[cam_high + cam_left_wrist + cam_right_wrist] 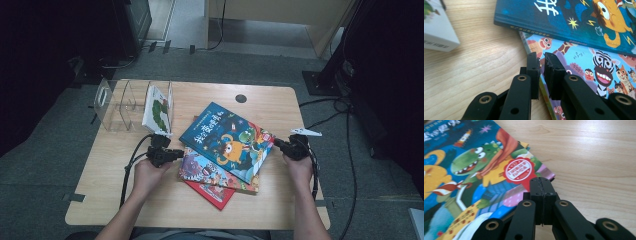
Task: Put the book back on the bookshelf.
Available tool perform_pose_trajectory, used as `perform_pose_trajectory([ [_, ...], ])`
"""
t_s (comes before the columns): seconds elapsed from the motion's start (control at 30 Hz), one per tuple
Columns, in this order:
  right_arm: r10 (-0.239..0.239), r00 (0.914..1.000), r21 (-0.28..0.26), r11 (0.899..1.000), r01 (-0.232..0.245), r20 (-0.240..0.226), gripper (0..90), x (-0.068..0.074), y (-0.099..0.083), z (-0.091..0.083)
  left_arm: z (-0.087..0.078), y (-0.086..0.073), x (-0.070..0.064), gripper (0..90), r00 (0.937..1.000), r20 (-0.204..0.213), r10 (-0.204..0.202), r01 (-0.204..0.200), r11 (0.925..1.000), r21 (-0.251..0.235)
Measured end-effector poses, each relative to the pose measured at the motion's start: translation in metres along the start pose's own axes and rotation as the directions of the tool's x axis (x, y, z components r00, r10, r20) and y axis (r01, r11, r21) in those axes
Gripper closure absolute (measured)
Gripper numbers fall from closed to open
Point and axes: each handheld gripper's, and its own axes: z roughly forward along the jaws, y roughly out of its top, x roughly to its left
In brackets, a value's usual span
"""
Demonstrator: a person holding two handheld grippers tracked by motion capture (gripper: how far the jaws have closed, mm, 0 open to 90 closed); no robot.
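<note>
Left gripper view: jaws almost together beside stiff, flat book (584,67); best pinched thin at its edge.

Even, soft light on the table (150,200) — dark, murky corners in the high view; both gripper views blur up close, shadows faint.

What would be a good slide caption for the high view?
Two hand-held grippers, left gripper and right gripper, flank a stack of picture books on a wooden table.
</note>
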Motion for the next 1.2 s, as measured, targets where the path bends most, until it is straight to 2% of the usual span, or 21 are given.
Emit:
perform_pose_trajectory([
  [0.1,0.019,0.9998,0.005,1.000,-0.019,-0.001,90.0,-0.005,0.004,0.004,-0.004,-0.002,0.003,82.4,0.9999,-0.010,-0.008,0.008,0.9999,-0.007],
  [0.53,0.028,0.9996,-0.005,1.000,-0.028,0.005,90.0,-0.004,0.009,0.012,-0.012,-0.008,0.011,81.5,0.9994,-0.025,-0.024,0.024,0.9997,-0.009],
  [0.77,0.036,0.9993,-0.003,0.999,-0.036,0.007,90.0,-0.004,0.016,0.017,-0.018,-0.017,0.016,80.2,0.9984,-0.045,-0.034,0.034,0.9994,0.001],
  [0.8,0.045,0.9990,-0.003,0.999,-0.045,0.008,90.0,-0.004,0.019,0.020,-0.022,-0.020,0.018,80.3,0.9975,-0.055,-0.046,0.046,0.9989,-0.004],
  [0.93,0.041,0.9991,-0.003,0.999,-0.041,0.009,90.0,-0.004,0.021,0.023,-0.026,-0.023,0.021,80.3,0.9963,-0.057,-0.064,0.063,0.9979,-0.010],
  [1.2,0.033,0.9991,-0.016,0.999,-0.033,0.028,90.0,-0.001,0.023,0.021,-0.027,-0.024,0.024,79.5,0.9967,-0.053,-0.062,0.062,0.9981,-0.004],
])
